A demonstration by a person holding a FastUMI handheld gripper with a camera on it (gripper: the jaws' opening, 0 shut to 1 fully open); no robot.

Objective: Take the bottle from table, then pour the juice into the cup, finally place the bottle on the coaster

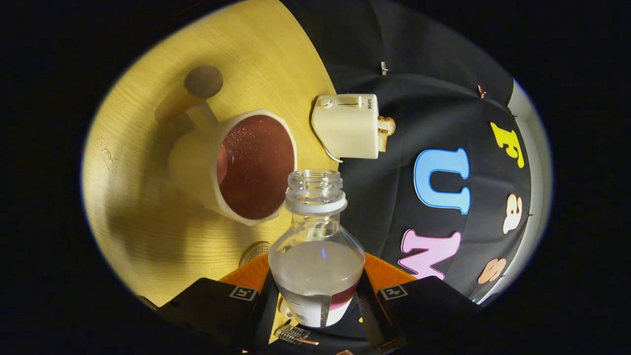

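The claw (318, 301) is closed around the lower body of the bottle (316, 256), one finger pressing on each side of it, so the bottle sits squarely between the two fingers. The bottle is clear plastic with no cap on it; its threaded neck and open mouth point away from the claw, toward the cup. Clear liquid fills the part of the bottle nearest the fingers, its surface reaching to about the shoulder, and a label with a white and a dark red patch wraps the body where the fingers grip.

The view is rolled on its side, so the wooden worktop (162, 207) lies to the left and the booth's black cloth wall to the right. The cup (236, 165) stands on the worktop just beyond and left of the bottle's mouth. It is a cream mug with a reddish-brown inside, and small droplets or bubbles speckle that inner wall. The rim of the cup is near the bottle's neck but apart from it.

Farther off, past the cup, a round wooden coaster (203, 81) lies on the worktop. To the right of the cup, at the far edge of the worktop against the cloth, stands a cream toaster (345, 125) with slices of bread (386, 132) sticking out of it. A small round disc (254, 252) lies on the worktop near the left finger.
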